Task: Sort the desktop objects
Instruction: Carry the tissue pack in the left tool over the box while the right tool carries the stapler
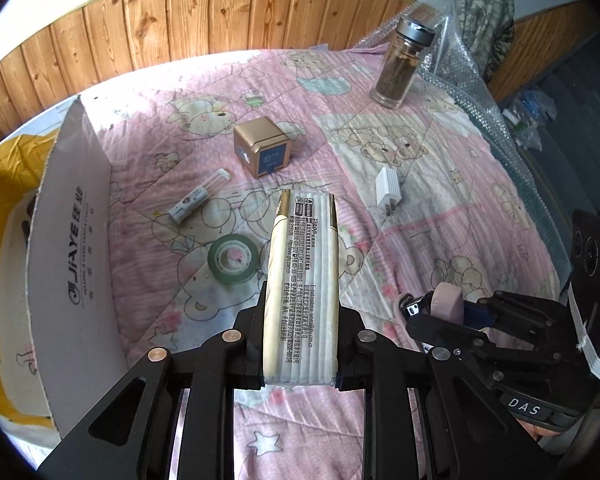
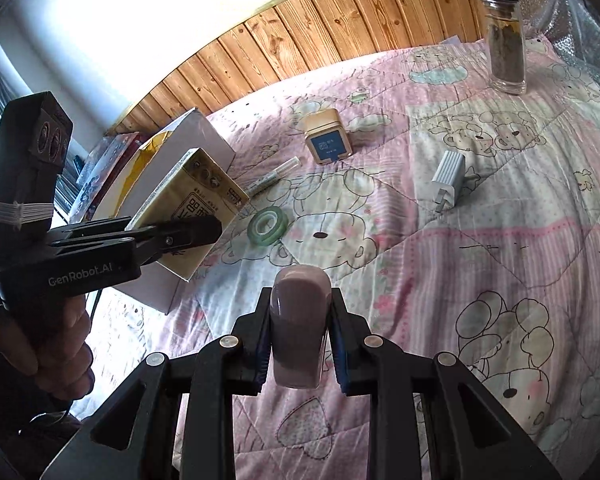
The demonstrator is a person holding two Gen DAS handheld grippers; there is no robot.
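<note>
The left gripper (image 1: 300,308) is clamping a tissue pack (image 1: 300,292) between its closed fingers, holding it above the pink quilt (image 1: 440,200), beside the open cardboard box (image 1: 72,264) on its left. The right gripper (image 2: 298,332) is gripping a mauve rounded object (image 2: 298,328), possibly an eraser, its fingers pressing both sides. Ahead of both tools, a green tape roll (image 1: 233,258), a pen-like tube (image 1: 198,197), a gold cube box (image 1: 262,146), a white charger (image 1: 388,190) and a glass bottle (image 1: 402,66) are lying well apart on the quilt.
</note>
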